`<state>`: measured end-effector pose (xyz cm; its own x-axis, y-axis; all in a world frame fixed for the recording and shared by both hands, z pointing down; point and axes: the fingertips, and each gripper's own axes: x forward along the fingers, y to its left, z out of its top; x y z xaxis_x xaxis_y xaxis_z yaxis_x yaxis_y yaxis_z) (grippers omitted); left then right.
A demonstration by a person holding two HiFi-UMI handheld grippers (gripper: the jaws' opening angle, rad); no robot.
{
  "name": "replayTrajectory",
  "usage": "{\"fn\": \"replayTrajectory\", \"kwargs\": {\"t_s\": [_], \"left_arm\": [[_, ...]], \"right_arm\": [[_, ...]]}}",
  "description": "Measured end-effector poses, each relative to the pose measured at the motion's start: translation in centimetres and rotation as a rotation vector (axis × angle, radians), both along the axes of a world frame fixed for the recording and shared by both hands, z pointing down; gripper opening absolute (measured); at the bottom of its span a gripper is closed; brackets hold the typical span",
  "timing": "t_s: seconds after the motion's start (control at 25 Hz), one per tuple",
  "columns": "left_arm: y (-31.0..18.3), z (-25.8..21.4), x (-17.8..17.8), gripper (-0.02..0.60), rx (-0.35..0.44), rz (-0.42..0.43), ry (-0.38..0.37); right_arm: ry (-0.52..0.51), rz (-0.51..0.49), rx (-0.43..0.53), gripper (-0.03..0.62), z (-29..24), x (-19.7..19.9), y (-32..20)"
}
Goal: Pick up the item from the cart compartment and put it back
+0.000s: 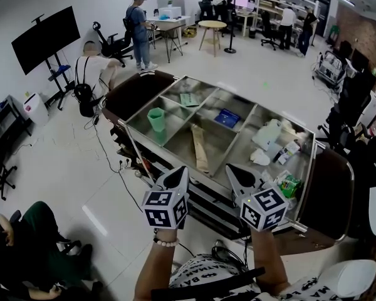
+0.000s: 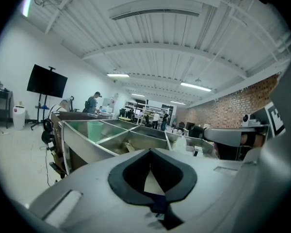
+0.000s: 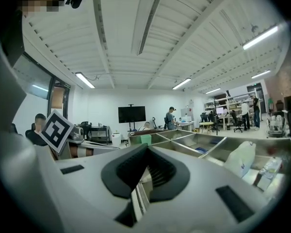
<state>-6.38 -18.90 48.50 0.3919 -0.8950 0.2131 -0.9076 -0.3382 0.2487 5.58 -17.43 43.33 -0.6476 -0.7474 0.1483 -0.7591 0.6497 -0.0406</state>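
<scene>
The left hand-held gripper [image 1: 180, 172] and right hand-held gripper [image 1: 232, 168] are hovering side by side at the near edge of the metal cart [image 1: 151, 101]. Both are clenched with the jaw tips meeting, and neither is grasping anything. They are pointing across the cart, roughly level.

Every item is lying inside the cart:
- A green cup [image 1: 156, 118] is standing in the left compartment.
- A long tan piece [image 1: 200, 148] is lying in the near middle compartment, just beyond the jaw tips.
- A blue packet [image 1: 227, 118] is sitting in the compartment behind it.
- A flat green packet [image 1: 189, 99] is lying in the far left one.
- A white jug [image 1: 267, 133], small bottles and a green box [image 1: 289, 184] are crowding the right compartment.

The pictures are not showing which item is the task's one.
</scene>
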Motion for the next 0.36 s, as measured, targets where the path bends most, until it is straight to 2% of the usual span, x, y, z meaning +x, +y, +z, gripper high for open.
{"fn": "replayTrajectory", "kwargs": {"t_s": [0.36], "left_arm": [[0.13,-0.14,-0.05,0.000,0.002,-0.003,-0.001]], "right_arm": [[0.010,0.000,-0.010,0.003,0.45,-0.12,0.05]]}}
